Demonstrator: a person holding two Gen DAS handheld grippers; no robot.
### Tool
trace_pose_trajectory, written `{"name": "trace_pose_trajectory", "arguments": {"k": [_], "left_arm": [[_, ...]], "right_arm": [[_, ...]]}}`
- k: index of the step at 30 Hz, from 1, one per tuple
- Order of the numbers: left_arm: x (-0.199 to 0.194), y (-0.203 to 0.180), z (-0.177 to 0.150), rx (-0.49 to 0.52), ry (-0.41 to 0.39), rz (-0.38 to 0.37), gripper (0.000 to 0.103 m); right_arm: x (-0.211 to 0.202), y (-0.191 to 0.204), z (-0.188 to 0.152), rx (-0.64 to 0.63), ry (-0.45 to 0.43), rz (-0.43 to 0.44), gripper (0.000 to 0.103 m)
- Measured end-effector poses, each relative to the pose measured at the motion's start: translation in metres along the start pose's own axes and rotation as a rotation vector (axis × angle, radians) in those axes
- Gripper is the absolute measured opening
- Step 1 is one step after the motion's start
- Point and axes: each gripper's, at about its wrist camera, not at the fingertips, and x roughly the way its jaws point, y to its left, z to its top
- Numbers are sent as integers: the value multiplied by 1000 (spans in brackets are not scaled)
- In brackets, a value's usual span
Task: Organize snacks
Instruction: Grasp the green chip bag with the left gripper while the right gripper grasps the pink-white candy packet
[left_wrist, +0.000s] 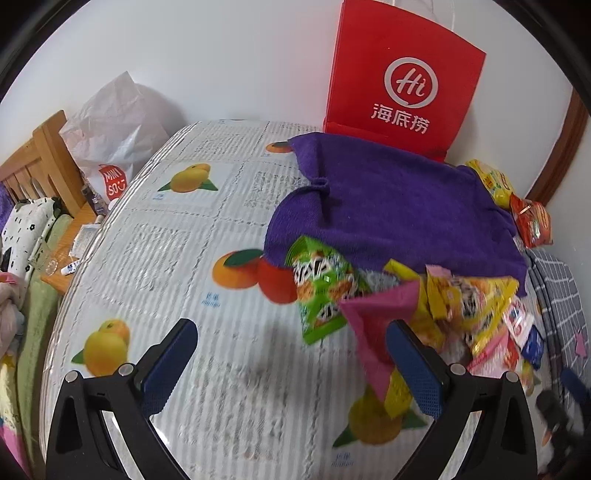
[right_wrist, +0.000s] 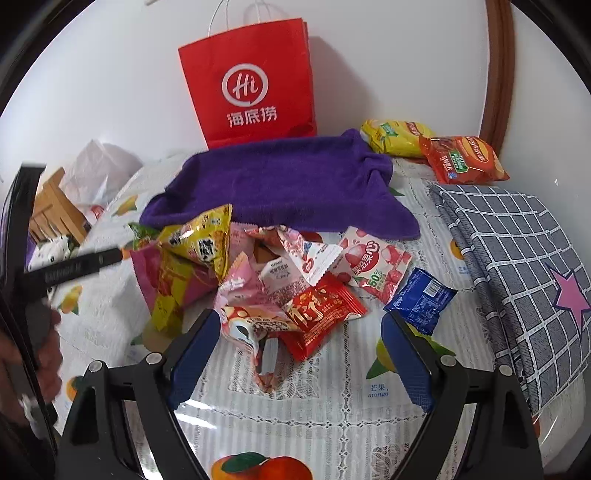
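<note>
Left wrist view: left tongs (left_wrist: 291, 363) spread wide over the table (left_wrist: 184, 258), nothing between the pads; pink packet (left_wrist: 376, 314) sits just behind the right finger, no grip seen. Green packet (left_wrist: 321, 291) at 12 o'clock from the tongs, touching the purple towel (left_wrist: 388, 206); red paper bag (right_wrist: 251, 88) stands behind the towel at 12.

Right wrist view: yellow packet (right_wrist: 203, 240) at 10 o'clock atop the snack pile, w/ the pink one under it. Right tongs (right_wrist: 301, 349) released, wide apart; red packet (right_wrist: 325, 314) lies between the fingers at 12, not pressed. Blue packet (right_wrist: 421, 299) at 1 o'clock, near the right finger. Checked cloth (right_wrist: 517, 258) at 3 o'clock. Two chip bags (right_wrist: 458, 158) at 1 o'clock by the wall.
</note>
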Motion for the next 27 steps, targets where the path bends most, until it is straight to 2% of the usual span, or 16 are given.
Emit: {"name": "trace_pose_trajectory", "arguments": {"k": [4, 10, 16, 21, 23, 24, 25, 27], "left_arm": [[14, -6, 12, -8, 8, -10, 103], [36, -12, 24, -5, 31, -5, 103], [58, -16, 29, -12, 55, -14, 91], [70, -16, 29, -19, 68, -18, 74], [74, -14, 29, -26, 69, -29, 72], [75, -13, 29, -29, 69, -34, 69], [75, -12, 29, -29, 68, -40, 61], [75, -9, 28, -29, 69, -45, 57]], "right_arm": [[12, -2, 1, 6, 27, 37, 89], [20, 5, 2, -43, 37, 34, 89], [30, 6, -3, -43, 60, 47, 89], [35, 4, -2, -47, 71, 41, 88], [37, 5, 0, -67, 69, 36, 88], [37, 4, 1, -69, 66, 29, 88], [38, 4, 1, -68, 68, 28, 88], [39, 4, 3, -65, 71, 32, 88]]}}
